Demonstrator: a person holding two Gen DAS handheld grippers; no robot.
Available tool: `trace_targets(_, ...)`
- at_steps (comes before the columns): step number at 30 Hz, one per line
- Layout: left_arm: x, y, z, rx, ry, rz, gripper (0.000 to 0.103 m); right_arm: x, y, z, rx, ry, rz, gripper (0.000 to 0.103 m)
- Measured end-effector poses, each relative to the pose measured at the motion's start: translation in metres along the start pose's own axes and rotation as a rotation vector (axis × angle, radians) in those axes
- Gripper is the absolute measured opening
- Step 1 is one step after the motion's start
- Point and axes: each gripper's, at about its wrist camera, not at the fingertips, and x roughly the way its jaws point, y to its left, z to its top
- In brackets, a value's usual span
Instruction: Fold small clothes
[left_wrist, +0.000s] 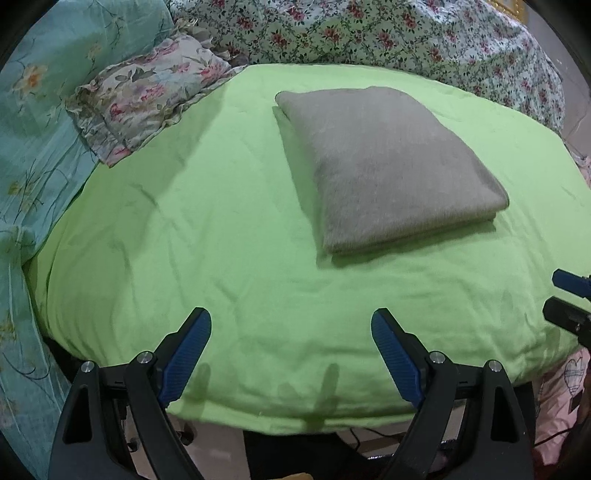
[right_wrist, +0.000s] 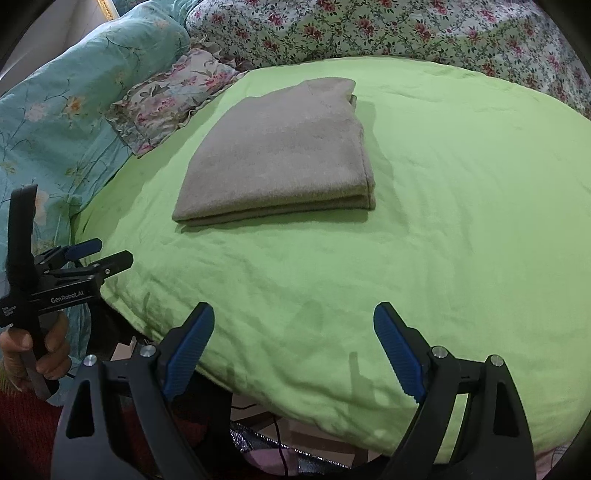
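Observation:
A grey garment (left_wrist: 384, 166) lies folded into a neat rectangle on the green blanket (left_wrist: 221, 221); it also shows in the right wrist view (right_wrist: 280, 155). My left gripper (left_wrist: 291, 325) is open and empty, held over the blanket's near edge, well short of the garment. My right gripper (right_wrist: 295, 321) is open and empty, also back at the near edge. The left gripper shows from the side at the left of the right wrist view (right_wrist: 99, 254), held in a hand. The right gripper's tips show at the right edge of the left wrist view (left_wrist: 570, 299).
A floral cushion (left_wrist: 147, 96) lies at the blanket's far left corner. A teal flowered quilt (left_wrist: 40, 147) runs along the left. A flowered bedspread (left_wrist: 406, 33) bunches behind. The green blanket (right_wrist: 461, 221) drops off at the near edge, with floor and cables below.

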Motion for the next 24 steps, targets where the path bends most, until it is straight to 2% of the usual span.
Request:
trace_targets(5, 0.005, -0.006, 0.01, 0.014, -0.005, -0.011, 0.09, 0.011, 0.003, 0.011, -0.015, 0.011, 0.0, 0.088)
trace_targets(10, 0.008, -0.01, 0.018, 0.046, -0.012, 0.008, 0.091, 0.02, 0.005, 0.022, -0.033, 0.024, 0.002, 0.088)
trace_targets(24, 0.011, -0.015, 0.046, 0.057, -0.053, 0.04, 0.095, 0.034, 0.009, 0.066, -0.072, -0.001, -0.009, 0.088)
